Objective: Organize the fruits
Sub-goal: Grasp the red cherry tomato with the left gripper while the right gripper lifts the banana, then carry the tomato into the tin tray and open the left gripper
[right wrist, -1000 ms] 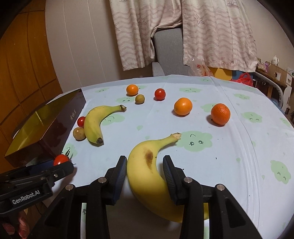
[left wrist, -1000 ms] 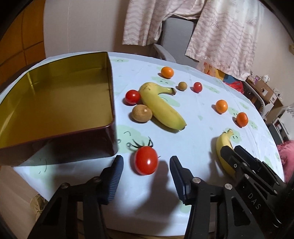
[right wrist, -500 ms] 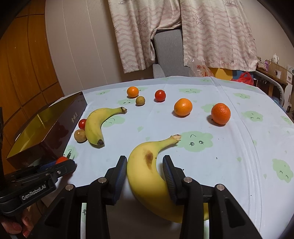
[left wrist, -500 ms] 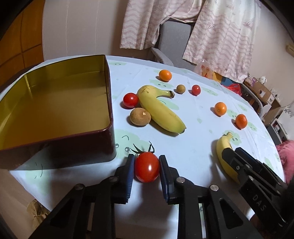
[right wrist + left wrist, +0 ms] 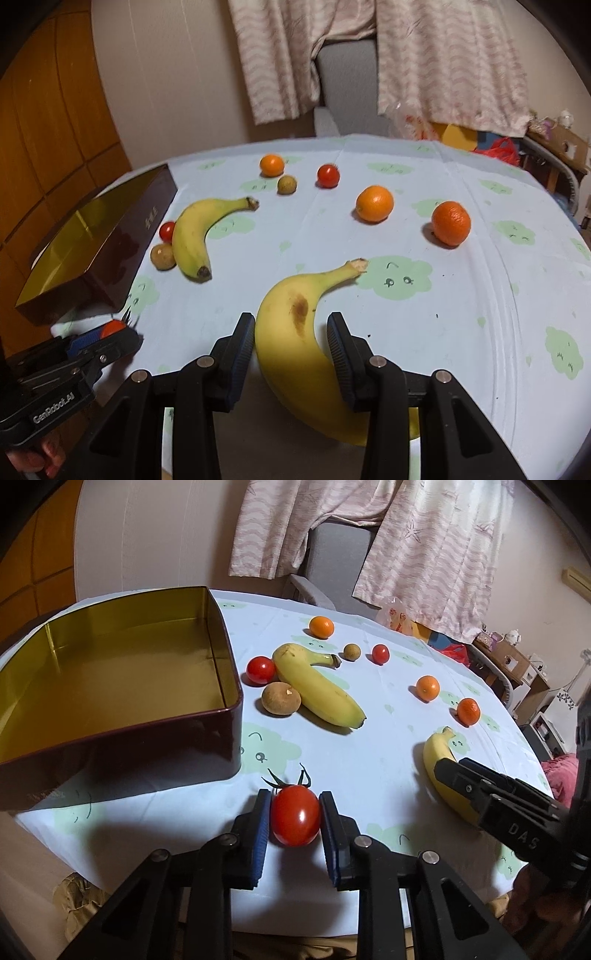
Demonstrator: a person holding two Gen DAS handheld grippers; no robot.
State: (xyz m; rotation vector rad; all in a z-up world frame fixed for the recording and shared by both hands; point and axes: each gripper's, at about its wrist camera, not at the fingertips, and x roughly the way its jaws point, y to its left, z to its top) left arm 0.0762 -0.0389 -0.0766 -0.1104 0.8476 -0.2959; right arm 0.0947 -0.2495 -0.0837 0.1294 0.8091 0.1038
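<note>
My left gripper (image 5: 293,801) is shut on a red tomato (image 5: 295,819) with a green stalk, near the table's front edge, just right of the tin's near corner. My right gripper (image 5: 291,325) is shut on a yellow banana (image 5: 295,354) with a brown spot; both pads press its sides. The open gold-lined tin (image 5: 221,716) stands at the left with nothing in it. Beside it lie a second banana (image 5: 317,690), a tomato (image 5: 260,669) and a brown round fruit (image 5: 280,698). Farther out sit three oranges (image 5: 427,688) and another small tomato (image 5: 380,653).
The tin's dark outer wall (image 5: 122,251) rises left of the right gripper. A grey chair (image 5: 347,85) and hanging cloth stand behind the table. The table's far right edge drops off toward shelves and boxes. Bare cloth lies between the two bananas.
The left gripper's fingers closed from wide apart onto the tomato. The right gripper has stayed shut on the banana, with the view shifting only slightly.
</note>
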